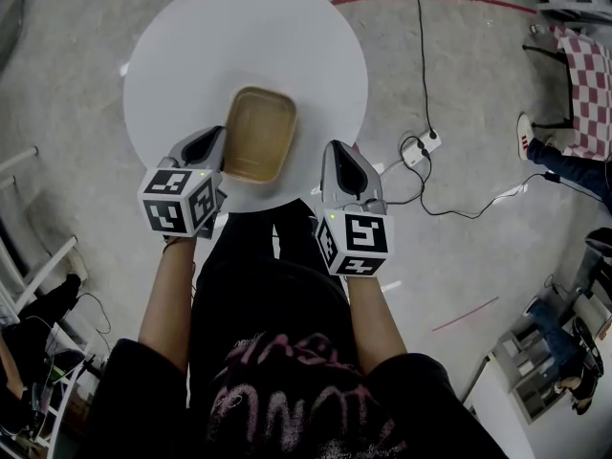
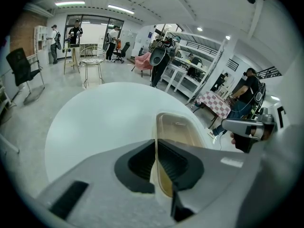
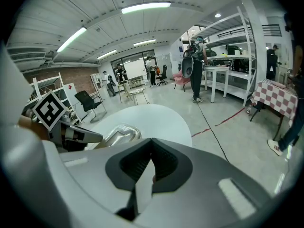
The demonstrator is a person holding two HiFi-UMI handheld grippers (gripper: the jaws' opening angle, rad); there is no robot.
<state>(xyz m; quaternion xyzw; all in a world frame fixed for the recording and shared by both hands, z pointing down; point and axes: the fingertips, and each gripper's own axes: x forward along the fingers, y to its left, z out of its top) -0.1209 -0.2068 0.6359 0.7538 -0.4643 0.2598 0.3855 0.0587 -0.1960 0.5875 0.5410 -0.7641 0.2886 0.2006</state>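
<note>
1 tray [image 1: 259, 134], 1 table [image 1: 191, 46], 2 hand-held grippers [image 1: 218, 140] [image 1: 342, 151] (closed)

Left hand-held gripper [image 2: 155, 148] tight on tan tray [image 2: 183, 127] rim, atop white table [image 2: 95, 122]

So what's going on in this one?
A person holds a gripper in each hand at a round white table. The left gripper has its jaws shut on the near left rim of a shallow tan container on the table. The right gripper hangs to the container's right at the table's near edge, jaws together, apparently empty.
</note>
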